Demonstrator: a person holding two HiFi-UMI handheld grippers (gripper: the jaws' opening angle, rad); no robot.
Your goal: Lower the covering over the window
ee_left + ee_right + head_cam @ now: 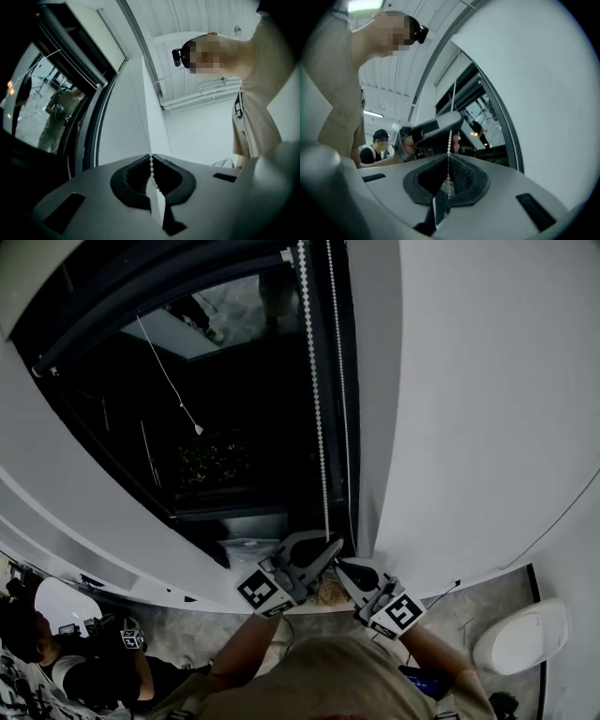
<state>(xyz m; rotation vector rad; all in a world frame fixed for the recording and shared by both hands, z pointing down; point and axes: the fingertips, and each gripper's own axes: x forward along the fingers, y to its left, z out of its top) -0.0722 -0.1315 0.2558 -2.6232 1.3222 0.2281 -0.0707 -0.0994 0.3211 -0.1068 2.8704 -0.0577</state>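
Note:
A white bead chain (316, 390) hangs down the right side of the dark window (187, 409). My left gripper (330, 547) is shut on the chain, which passes between its closed jaws in the left gripper view (150, 155). Just below and to the right, my right gripper (345, 568) is shut on the same chain (449, 140). In the right gripper view (448, 156) the left gripper (438, 126) sits directly above on the chain. The glass looks bare; I cannot make out the covering itself.
A white wall (469, 409) flanks the window on the right. A thin white pull cord (197, 430) hangs across the glass. Another person (56, 652) sits at the lower left, and a white rounded object (520, 634) lies on the floor at the lower right.

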